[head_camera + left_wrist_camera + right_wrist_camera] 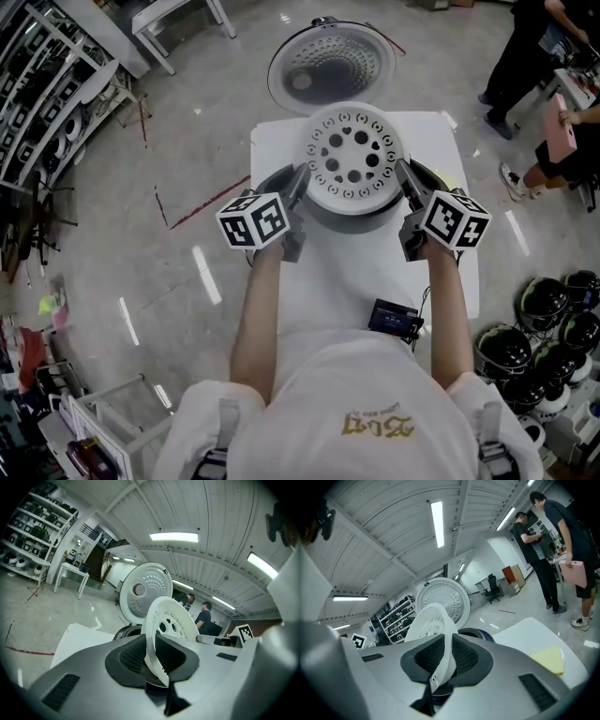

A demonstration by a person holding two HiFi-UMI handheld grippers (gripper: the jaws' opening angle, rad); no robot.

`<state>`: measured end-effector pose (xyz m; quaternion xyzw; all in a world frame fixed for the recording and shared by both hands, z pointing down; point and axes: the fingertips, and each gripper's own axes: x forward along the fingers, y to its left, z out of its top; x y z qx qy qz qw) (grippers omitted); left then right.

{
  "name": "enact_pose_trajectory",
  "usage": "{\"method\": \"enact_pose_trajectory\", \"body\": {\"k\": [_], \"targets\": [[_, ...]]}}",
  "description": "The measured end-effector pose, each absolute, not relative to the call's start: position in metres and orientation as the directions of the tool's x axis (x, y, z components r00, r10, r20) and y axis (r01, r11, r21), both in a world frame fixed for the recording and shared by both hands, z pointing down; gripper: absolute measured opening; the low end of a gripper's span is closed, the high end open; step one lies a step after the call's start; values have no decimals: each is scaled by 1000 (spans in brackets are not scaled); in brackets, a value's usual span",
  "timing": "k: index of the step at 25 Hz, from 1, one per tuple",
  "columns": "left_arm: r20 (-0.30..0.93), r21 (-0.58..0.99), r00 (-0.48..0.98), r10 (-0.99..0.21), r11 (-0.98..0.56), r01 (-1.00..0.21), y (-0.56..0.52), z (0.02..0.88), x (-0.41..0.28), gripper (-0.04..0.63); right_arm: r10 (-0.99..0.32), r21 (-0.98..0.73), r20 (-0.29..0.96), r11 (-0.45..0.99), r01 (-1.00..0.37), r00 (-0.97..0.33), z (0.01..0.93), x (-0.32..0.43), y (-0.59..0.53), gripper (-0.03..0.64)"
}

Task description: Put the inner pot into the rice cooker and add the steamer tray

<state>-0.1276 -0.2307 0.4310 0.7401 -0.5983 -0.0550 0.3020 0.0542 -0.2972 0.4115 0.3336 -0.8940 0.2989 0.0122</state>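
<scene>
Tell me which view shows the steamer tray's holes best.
Head view: it looks down on the whole steamer tray, so its holes show plainly. The gripper views see it tilted, near edge-on, with its rim pinched by the left gripper and right gripper, and the holes foreshortened.

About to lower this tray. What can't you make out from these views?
Inner pot: head view, steamer tray covers the rice cooker mouth; pot presence unconfirmed.
Cooker interior: both gripper views, left claw and right claw bodies block all but a dark rim.
Yellow item: right gripper view, partly behind the claw.
</scene>
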Motion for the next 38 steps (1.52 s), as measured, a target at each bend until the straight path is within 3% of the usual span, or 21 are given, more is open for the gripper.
{"method": "enact_pose_trajectory", "body": {"k": [18, 29, 38], "targets": [[397, 414, 193, -897, -13, -910, -261, 470, -134, 106, -552, -343, 348, 677, -651, -757, 457, 38, -336, 94], [483, 264, 127, -866, 6, -964, -260, 486, -137, 132, -565, -220, 397, 706, -673, -723, 469, 29, -340, 118], [528, 126, 89, -845, -26, -992, -260, 493, -129, 190, -619, -94, 389, 710, -698, -683, 473, 29, -343, 138]]}}
